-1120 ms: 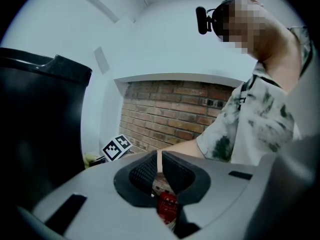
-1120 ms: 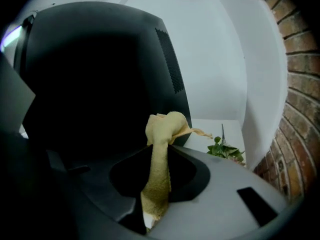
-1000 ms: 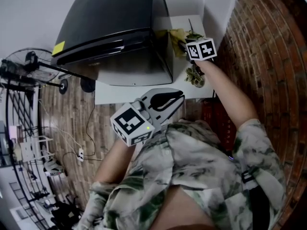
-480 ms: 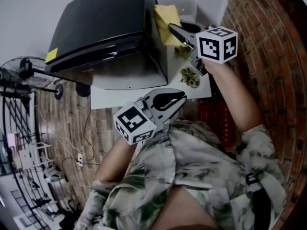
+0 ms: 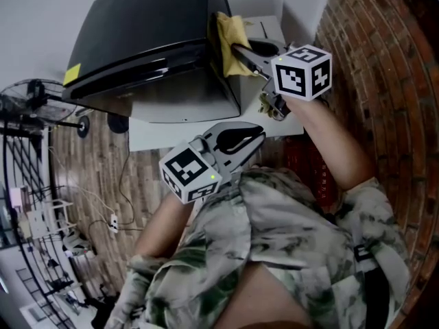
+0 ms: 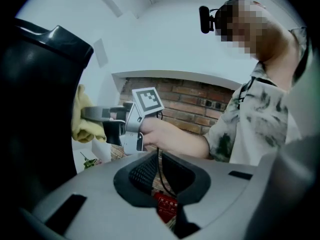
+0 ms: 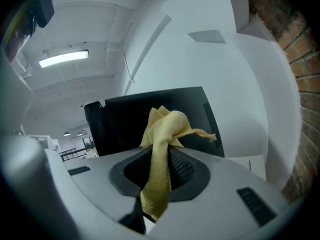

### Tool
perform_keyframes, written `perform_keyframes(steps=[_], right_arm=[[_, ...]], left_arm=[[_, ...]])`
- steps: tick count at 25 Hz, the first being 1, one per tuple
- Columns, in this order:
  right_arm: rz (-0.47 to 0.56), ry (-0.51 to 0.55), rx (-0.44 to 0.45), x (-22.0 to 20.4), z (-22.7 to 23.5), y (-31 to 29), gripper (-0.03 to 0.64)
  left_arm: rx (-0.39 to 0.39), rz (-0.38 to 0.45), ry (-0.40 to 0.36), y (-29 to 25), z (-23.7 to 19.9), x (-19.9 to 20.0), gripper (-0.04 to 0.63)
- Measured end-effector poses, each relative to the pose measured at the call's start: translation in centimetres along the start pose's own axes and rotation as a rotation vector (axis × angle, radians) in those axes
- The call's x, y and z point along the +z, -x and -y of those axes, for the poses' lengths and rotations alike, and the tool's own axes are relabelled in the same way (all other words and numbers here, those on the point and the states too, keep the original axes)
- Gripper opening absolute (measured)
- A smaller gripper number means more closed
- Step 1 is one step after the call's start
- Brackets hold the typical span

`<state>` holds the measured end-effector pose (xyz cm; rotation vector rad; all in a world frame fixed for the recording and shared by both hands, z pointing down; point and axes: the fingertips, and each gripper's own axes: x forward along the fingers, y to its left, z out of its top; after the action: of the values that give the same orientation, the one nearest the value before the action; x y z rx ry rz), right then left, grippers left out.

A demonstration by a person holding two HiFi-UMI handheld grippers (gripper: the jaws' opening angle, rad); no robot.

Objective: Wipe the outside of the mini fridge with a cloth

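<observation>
jaws of right gripper [image 5: 234,47] clenched on yellow cloth [image 5: 228,31] against mini fridge [image 5: 147,40] side; left gripper [image 5: 258,135] clenched empty

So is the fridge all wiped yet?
Not yet. Done: the yellow cloth is picked up, clamped in the right hand-held gripper. Now: it's held at the mini fridge, by its side near the top. To do: wiping side, top and front; no wiped patch shows. The left hand-held gripper is shut, empty.
</observation>
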<state>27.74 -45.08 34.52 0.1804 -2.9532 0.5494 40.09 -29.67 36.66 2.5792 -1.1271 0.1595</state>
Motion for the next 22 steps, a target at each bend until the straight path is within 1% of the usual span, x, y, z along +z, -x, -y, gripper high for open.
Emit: perform_keyframes(steps=[4,15,22], right_arm=[[-0.051,-0.001,-0.027,-3.2,1.0,-1.0,0.084],[-0.211,0.037,-0.118,-12.5,4.5,-2.9,0.084],[-0.349,0.147,-0.186,-18.8,7.2,-4.4,0.084]], left_arm=[[0.016,-0.002,0.005,0.4,-0.3,-0.2,0.029],[0.033,-0.011,0.017,0.9,-0.5,-0.8,0.029],[0.049,-0.02,0.032,1.0,-0.7,-1.4,0.029]])
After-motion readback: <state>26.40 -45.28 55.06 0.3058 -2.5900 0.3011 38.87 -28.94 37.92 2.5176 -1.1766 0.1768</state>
